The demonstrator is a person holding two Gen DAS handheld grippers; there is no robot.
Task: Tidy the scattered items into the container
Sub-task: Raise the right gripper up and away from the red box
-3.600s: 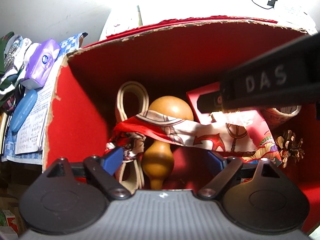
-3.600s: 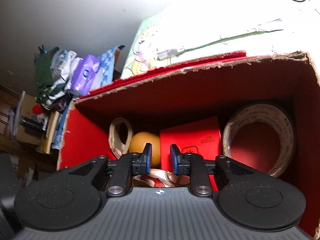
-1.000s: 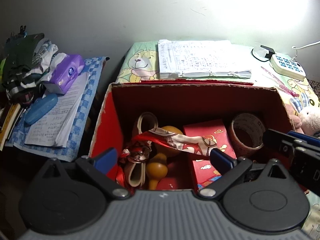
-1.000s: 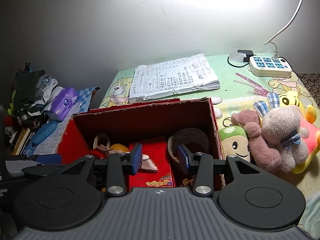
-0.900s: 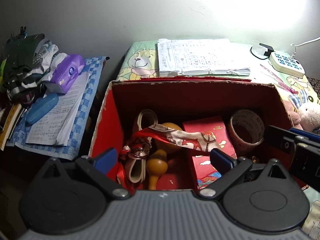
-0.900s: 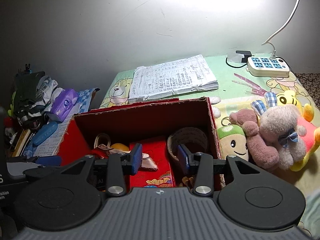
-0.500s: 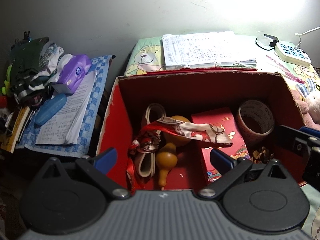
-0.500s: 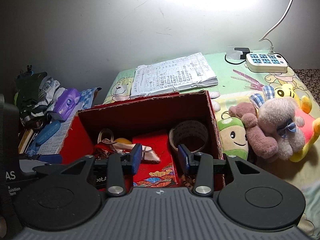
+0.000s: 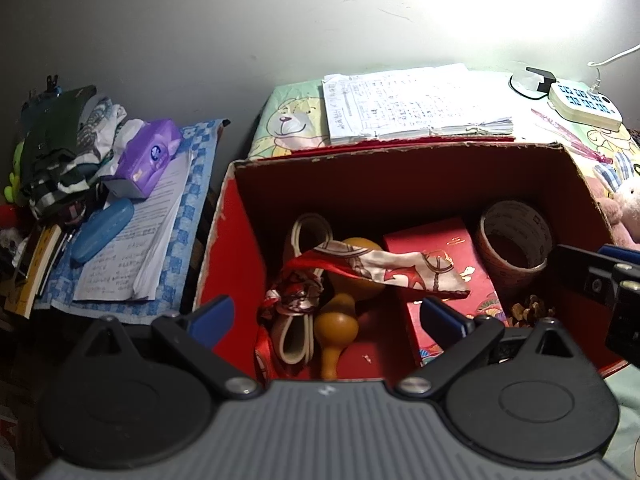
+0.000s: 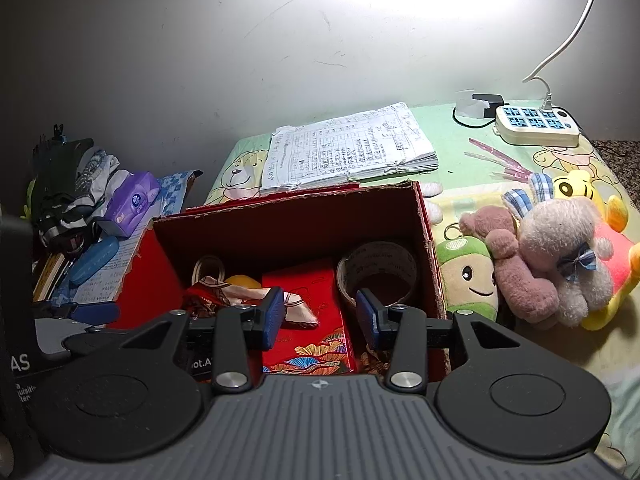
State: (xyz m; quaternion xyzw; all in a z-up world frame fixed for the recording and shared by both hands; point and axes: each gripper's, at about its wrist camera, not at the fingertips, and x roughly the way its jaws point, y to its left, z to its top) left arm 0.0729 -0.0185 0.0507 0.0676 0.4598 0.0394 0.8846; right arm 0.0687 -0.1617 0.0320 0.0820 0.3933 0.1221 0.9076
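Note:
The red cardboard box (image 9: 224, 240) (image 10: 430, 248) holds a brown gourd (image 9: 340, 316), a patterned silk scarf (image 9: 384, 264) (image 10: 224, 292), a beige strap loop (image 9: 308, 232), a red packet (image 9: 448, 256) (image 10: 308, 308), a tape roll (image 9: 516, 236) (image 10: 376, 272) and a pine cone (image 9: 532, 308). My left gripper (image 9: 326, 314) hangs open above the box's near side with nothing in it. Over the red packet and the tape roll, my right gripper (image 10: 320, 316) is open and empty too; its side shows in the left wrist view (image 9: 600, 276).
A stack of handwritten papers (image 10: 344, 148) lies behind the box. Plush toys (image 10: 552, 264) sit to its right, a power strip (image 10: 536, 124) at the back right. To the left are a purple tissue pack (image 9: 148, 156), a blue case (image 9: 102, 230), notes and clothes.
Both grippers have pulled back and up out of the box, so the whole box and bed now show. The right gripper, nearly shut 3.6 s ago, has opened.

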